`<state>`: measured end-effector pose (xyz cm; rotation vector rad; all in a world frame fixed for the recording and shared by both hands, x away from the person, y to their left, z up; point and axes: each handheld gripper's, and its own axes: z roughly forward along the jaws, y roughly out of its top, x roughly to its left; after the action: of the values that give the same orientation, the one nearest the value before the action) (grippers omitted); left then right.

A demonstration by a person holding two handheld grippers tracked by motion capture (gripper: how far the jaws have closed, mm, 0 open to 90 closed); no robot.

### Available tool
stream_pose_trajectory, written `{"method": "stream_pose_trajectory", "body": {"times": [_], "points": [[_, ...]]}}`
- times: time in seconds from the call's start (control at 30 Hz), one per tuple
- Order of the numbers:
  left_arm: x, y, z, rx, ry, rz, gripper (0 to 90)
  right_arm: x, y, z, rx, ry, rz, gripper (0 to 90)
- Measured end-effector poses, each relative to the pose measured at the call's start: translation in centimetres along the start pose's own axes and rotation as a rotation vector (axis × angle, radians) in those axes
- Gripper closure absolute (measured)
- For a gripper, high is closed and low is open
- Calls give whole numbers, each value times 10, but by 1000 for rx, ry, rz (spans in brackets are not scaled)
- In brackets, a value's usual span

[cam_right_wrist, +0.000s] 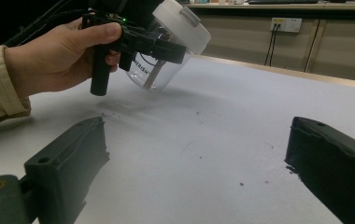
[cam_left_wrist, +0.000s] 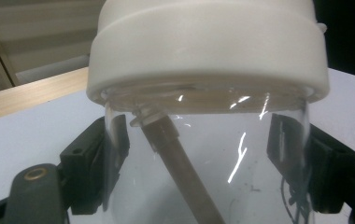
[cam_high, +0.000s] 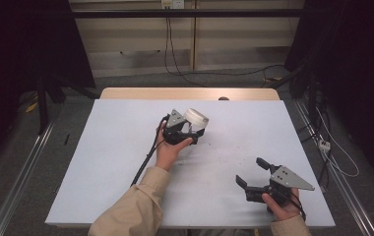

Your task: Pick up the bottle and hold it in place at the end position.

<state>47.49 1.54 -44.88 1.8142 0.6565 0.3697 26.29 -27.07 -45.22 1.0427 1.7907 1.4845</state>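
The left hand-held gripper (cam_high: 191,132) is holding a clear cup (cam_right_wrist: 159,70) off the table (cam_high: 126,147), its two black jaws clamped on the cup's see-through wall just below the white lid (cam_left_wrist: 208,46). The cup is tilting, lid pointing away from the hand and slightly up. The right hand-held gripper (cam_high: 250,173) is sitting low over the table, well apart from the cup, its jaws spread wide with nothing between them.

The main risk, as I judge it, is slipping: the wall is smooth, glossy and curved, so flat jaws are touching only a narrow strip on each side, and the tilt could let the cup rotate or slide out. Squeezing harder could flex or crack thin plastic. The lid is thick, matte and rounded, with a small tab on top; a stiff brownish tube (cam_left_wrist: 180,163) is hanging slantwise inside beneath it.
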Motion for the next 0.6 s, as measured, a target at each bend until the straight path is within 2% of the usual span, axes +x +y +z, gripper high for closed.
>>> {"method": "stream_pose_trajectory", "body": {"times": [0.2,0.6], "points": [[-2,-1,9,2,-12,2,187,0,0,0,1,-1,1,47],[-5,-2,19,13,-8,7,186,-1,-1,0,2,-3,4,47]]}}
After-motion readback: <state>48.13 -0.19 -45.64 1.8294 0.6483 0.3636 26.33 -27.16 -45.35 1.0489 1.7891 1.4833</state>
